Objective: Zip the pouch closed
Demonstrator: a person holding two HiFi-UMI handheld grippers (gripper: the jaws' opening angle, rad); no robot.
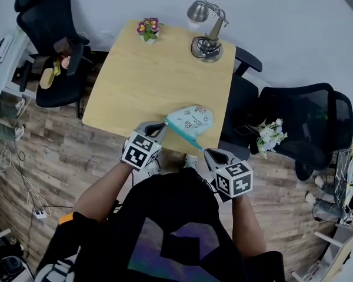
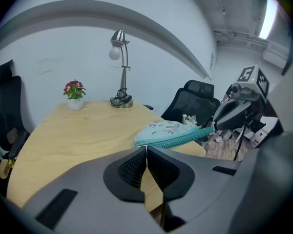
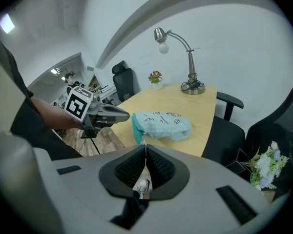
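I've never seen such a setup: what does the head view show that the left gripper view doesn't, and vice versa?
Head view only: the person's black top and left forearm. Left gripper view only: a ceiling light. Both: the pouch pinched between the left hand-held gripper and right hand-held gripper, the desk lamp, potted flowers.

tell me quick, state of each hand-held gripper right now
left hand-held gripper: closed, pinching one end of the pouch
right hand-held gripper: closed on the pouch's other end, at the zip
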